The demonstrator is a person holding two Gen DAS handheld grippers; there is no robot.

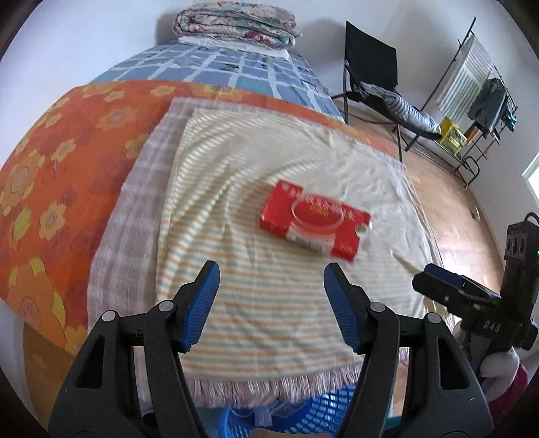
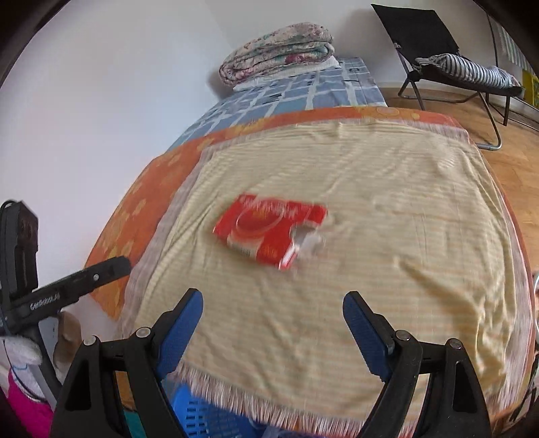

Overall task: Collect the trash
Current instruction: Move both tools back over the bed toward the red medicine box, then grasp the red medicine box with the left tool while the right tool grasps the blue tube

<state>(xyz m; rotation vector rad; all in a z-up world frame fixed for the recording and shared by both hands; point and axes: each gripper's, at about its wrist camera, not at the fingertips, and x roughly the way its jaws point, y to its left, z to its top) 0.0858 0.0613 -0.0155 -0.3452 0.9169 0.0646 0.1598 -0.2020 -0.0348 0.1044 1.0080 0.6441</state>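
Trash, a flattened red carton (image 1: 315, 220), is seen lying ahead of both grippers, touched by neither. The left gripper (image 1: 271, 281) is held with its blue-padded jaws spread wide and nothing between them, above the near edge of the striped yellow cloth (image 1: 256, 313). The right gripper (image 2: 273, 310) is likewise held wide apart and empty over the same near edge. In the left wrist view the right gripper is seen at the right border; in the right wrist view the left one is seen at the left border.

The carton lies flat near the middle of the cloth, one corner torn open. The cloth is spread over the foot of the bed (image 1: 40, 188), its fringe hanging past the near edge. A blue slatted basket (image 1: 320, 414) is seen below that fringe. A folded floral quilt (image 1: 235, 23) is stacked at the far end of the bed, and a black folding chair (image 2: 438, 43) stands on the wooden floor beyond the bed's right edge.
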